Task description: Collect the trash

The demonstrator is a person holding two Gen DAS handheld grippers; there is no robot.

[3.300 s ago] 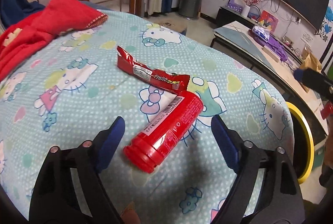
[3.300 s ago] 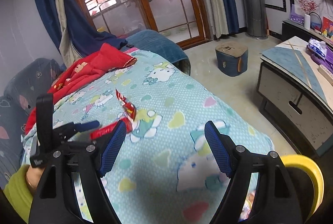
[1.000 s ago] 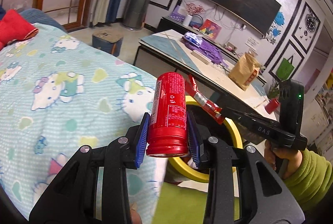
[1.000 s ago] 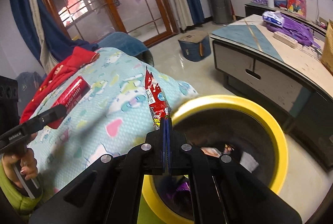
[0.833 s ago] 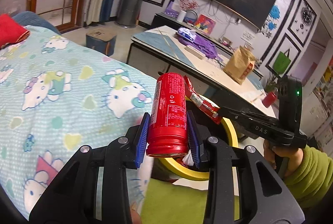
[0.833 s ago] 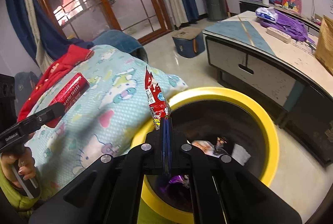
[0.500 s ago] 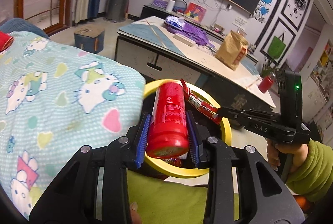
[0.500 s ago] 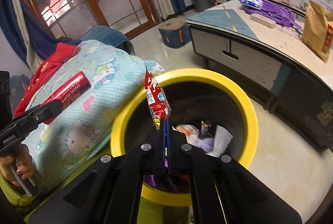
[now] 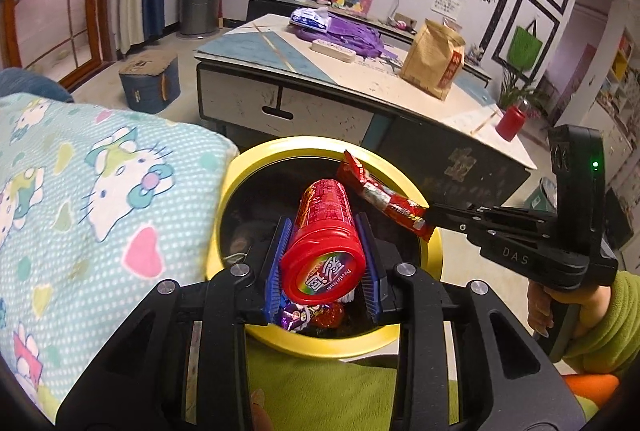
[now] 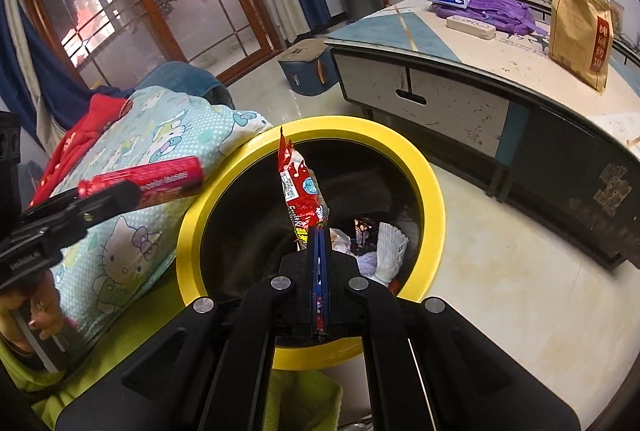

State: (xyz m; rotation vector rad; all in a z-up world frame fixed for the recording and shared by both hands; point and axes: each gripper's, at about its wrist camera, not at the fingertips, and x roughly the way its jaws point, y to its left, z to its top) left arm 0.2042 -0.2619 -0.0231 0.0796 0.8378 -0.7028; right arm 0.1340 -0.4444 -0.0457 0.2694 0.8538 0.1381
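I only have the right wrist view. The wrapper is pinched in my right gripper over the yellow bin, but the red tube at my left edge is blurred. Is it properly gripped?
Observer: Yes. In the left wrist view the left gripper has its blue pads on both sides of the red tube, lid end toward the camera.
Operator: Is the tube over the bin opening?
Observer: From that view, it shows against the dark inside of the yellow bin, though height above it is hard to judge.
Operator: How near is my wrapper to the tube?
Observer: The wrapper, held by the right gripper, sits just right of the tube; I cannot tell whether they touch.
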